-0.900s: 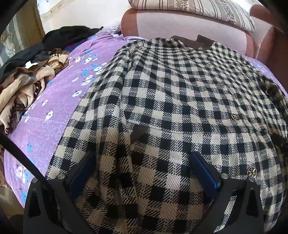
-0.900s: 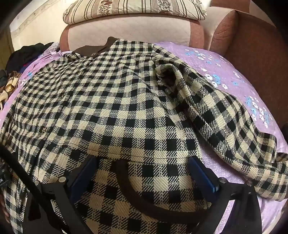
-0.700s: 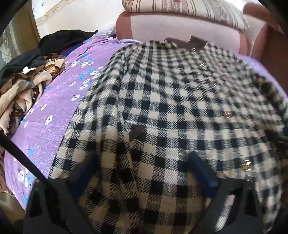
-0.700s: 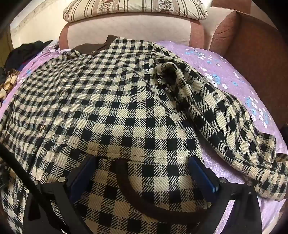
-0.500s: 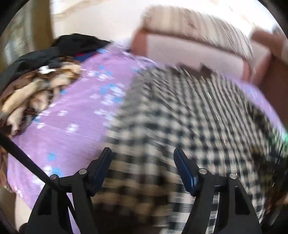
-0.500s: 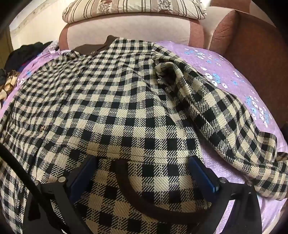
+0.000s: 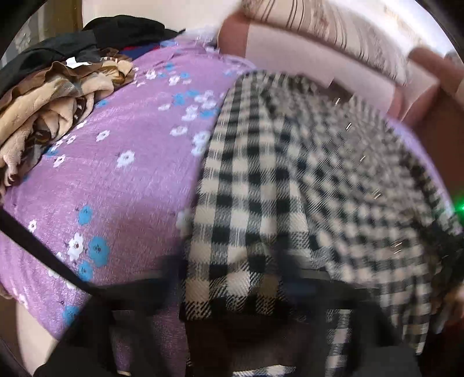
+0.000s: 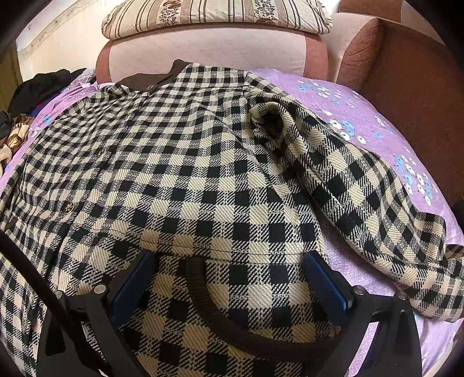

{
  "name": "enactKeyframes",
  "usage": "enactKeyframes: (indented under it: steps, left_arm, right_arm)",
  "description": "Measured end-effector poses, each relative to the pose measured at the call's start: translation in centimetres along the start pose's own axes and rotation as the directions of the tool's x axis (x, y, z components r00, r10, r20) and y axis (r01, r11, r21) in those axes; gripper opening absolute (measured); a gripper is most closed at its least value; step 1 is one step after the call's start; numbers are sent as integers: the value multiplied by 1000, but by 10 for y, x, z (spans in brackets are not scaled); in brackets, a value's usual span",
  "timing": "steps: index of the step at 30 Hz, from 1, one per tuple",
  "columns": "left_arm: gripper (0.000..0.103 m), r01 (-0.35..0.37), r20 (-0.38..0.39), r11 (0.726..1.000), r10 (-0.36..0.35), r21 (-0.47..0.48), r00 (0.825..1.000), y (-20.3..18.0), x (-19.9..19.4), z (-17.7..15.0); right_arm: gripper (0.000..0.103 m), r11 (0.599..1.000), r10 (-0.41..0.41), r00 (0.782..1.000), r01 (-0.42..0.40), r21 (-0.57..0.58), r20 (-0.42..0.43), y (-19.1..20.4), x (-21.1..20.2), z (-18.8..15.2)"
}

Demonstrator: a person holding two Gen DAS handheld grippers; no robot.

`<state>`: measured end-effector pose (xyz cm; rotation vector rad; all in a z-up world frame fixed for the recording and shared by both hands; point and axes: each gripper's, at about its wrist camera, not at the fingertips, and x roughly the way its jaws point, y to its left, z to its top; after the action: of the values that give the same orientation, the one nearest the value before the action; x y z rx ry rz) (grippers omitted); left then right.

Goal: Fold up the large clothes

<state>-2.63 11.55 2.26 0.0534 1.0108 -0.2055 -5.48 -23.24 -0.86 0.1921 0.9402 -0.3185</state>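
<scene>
Checked coat point(image 8: 185, 179) spread over the purple floral bedspread point(image 8: 362, 116), collar laid toward the striped pillow point(image 8: 214, 14), left tongs point(image 7: 232, 287) clamped on a lifted fold of the coat's edge, right tongs point(image 8: 232, 278) held wide apart over the brown-trimmed pocket point(image 8: 232, 333), nothing gripped.

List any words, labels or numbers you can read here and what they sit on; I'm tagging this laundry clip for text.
None can be read.
White tag on the dark clothes in the pile: too blurred to read.
Metal buttons on the checked coat: an embossed motif, no letters.
Striped pillow: floral bands only.
</scene>
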Motion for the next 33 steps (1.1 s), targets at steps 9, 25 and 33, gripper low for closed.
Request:
enactKeyframes:
  steps: [9, 25, 33]
  left_arm:
    - [3, -278, 129, 922, 321, -269, 938, 78, -46, 33]
    - [72, -141, 238, 937, 223, -319, 945, 29, -73, 29]
    - [74, -75, 192, 995, 87, -72, 978, -64, -41, 11]
  right_arm:
    - [103, 1000, 0, 1000, 0, 1, 1, 1, -1, -1]
    - [103, 1000, -2, 1000, 2, 2, 6, 1, -1, -2]
    - [96, 1000, 16, 999, -17, 24, 33, -6, -11, -4]
